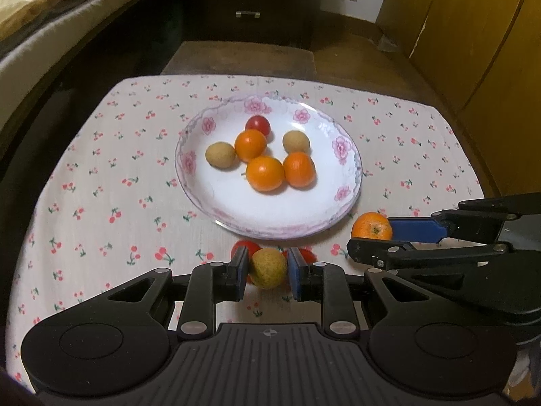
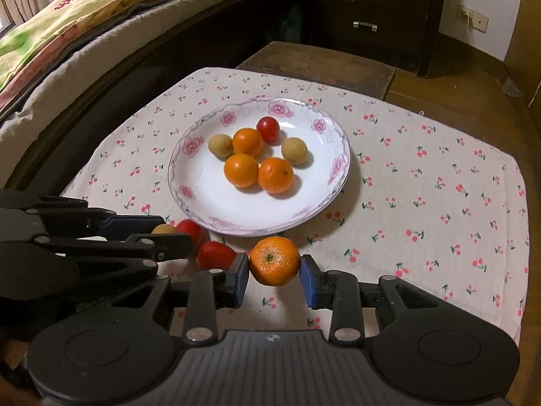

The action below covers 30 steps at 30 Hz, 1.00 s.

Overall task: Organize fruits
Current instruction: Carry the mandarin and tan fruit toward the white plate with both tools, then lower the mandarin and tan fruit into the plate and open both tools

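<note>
Two grips at once: my left gripper (image 1: 267,267) pinches a tan longan (image 1: 267,268) between narrow blue pads, my right gripper (image 2: 274,267) clamps a mandarin (image 2: 274,261). Both fruits sit just in front of the plate (image 2: 203,199), two red tomatoes (image 2: 215,254) beside them.

Worktop left (image 1: 101,203): bare cloth, free to pass.
Worktop right (image 2: 439,203): bare cloth, free.
Centre: plate (image 1: 216,199) with six fruits blocks.
Near edge: two red tomatoes (image 2: 214,253) lie just beside the plate, between both tongs.
</note>
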### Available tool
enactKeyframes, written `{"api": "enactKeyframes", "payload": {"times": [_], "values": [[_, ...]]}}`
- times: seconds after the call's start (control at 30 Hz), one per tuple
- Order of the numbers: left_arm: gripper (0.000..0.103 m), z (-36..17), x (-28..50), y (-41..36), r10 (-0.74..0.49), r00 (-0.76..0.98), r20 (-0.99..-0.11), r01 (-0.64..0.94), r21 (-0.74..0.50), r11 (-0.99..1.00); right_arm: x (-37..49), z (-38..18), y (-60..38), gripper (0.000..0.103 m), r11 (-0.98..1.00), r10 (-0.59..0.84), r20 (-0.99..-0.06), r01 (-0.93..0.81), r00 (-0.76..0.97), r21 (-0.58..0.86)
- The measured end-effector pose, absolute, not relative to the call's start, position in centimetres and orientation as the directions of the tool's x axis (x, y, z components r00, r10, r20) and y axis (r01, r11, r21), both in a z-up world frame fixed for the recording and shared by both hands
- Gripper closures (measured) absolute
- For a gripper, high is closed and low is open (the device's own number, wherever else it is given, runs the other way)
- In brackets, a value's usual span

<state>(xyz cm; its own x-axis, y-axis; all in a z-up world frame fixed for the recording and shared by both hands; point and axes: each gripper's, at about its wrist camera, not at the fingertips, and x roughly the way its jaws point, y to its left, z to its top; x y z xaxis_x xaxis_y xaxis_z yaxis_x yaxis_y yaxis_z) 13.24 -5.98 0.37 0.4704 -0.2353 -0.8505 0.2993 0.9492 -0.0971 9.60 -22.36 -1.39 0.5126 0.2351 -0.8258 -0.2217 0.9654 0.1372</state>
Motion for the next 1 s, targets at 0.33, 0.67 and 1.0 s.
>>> {"api": "enactKeyframes", "payload": {"times": [0.33,0.67,1.0], "values": [[0.071,1.0,15.6,-6.5,-0.235,0.487,-0.841,0.285,-0.101,0.953,12.0,-0.6,-23.1,0.069,0.971,0.227,-0.809,-0.194,0.542,0.142],[0.072,-0.1,18.2,-6.7,-0.214,0.469,-0.857,0.259,-0.098,0.961,15.0,-1.6,-23.1,0.069,0.970,0.231,-0.811,-0.189,0.538,0.151],[0.072,-0.8,19.0,-6.6,-0.200,0.461,-0.864,0.239,-0.096,0.966,16.2,-2.1,-23.2,0.068,0.968,0.243,-0.806,-0.193,0.540,0.163]]}}
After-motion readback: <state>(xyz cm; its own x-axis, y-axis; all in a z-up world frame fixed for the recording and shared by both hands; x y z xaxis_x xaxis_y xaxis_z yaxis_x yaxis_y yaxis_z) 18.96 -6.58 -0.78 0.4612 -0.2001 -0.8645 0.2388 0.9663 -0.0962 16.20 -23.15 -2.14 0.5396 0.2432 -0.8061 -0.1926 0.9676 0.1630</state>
